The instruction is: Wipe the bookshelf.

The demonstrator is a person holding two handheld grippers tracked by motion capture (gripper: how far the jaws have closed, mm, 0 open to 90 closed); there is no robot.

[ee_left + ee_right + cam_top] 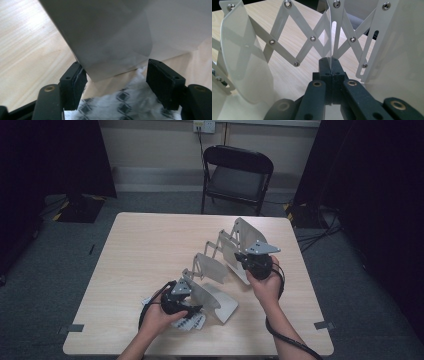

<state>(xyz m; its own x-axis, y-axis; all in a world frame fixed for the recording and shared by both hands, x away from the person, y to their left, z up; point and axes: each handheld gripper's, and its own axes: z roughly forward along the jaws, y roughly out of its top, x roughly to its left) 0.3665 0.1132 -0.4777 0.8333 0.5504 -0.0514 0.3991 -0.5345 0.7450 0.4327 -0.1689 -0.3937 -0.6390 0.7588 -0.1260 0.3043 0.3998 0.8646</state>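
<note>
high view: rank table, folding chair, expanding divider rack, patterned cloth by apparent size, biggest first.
1. table, by far the largest.
2. expanding divider rack and folding chair look about alike; the chair stands farther from the camera, so no ranking between them.
3. patterned cloth, smallest, partly hidden under the left hand.

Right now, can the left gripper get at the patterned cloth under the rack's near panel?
Probably yes. The left gripper has open jaws, and the cloth lies right between them; the rack's near panel overhangs only the cloth's far edge.
</note>
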